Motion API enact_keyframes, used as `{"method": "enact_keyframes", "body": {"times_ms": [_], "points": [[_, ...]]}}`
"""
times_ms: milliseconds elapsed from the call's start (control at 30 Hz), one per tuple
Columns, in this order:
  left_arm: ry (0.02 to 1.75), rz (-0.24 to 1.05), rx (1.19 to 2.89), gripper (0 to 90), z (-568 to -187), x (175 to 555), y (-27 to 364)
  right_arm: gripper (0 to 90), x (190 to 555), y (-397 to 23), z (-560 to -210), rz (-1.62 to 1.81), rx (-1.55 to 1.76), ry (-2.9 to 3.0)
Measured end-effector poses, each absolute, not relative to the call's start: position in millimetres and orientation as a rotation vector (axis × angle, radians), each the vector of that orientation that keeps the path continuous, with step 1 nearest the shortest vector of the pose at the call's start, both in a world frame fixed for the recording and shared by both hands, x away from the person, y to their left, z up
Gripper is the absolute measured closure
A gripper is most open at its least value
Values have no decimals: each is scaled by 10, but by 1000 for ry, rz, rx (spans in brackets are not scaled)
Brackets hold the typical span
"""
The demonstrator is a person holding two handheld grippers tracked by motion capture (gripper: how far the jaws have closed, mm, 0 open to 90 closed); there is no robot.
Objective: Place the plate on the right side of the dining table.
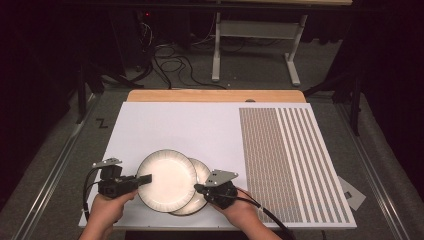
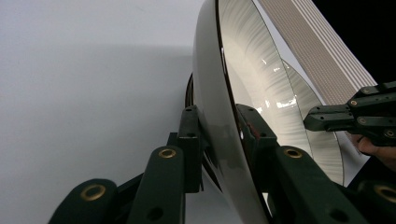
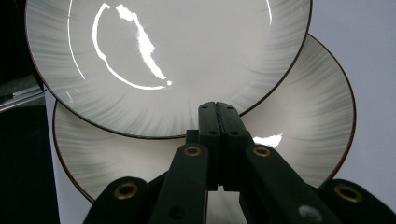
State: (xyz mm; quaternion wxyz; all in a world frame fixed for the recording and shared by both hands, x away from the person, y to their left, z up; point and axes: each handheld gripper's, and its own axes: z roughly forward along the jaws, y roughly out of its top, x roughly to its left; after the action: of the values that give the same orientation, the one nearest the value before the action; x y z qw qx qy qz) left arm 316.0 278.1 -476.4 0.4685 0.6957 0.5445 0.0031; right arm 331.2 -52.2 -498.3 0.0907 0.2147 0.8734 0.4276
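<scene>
The white rectangular board (image 1: 200,125) with its striped patch lay beyond both sets of fingers, carrying everything. On it, the upper round cream ceramic plate with a dark rim (image 1: 166,179) sat partly over the lower matching plate (image 1: 202,172). The upper plate's near-left rim stood between the fingers of the left gripper (image 1: 145,179), which pinched it from either side. The right gripper (image 1: 199,188) had its fingers pressed together with nothing between them, tips resting at the lower plate's rim, just beside the upper plate's edge. By the look of it, the grasp was made; lifting and separating the plates remained.
</scene>
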Motion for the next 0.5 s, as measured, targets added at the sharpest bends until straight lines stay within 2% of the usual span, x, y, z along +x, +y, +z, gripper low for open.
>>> {"method": "enact_keyframes", "body": {"times_ms": [500], "points": [[1285,17,1663,775,-4715,3120,2777,848,3341,-729,-4841,1359,704,2518]]}}
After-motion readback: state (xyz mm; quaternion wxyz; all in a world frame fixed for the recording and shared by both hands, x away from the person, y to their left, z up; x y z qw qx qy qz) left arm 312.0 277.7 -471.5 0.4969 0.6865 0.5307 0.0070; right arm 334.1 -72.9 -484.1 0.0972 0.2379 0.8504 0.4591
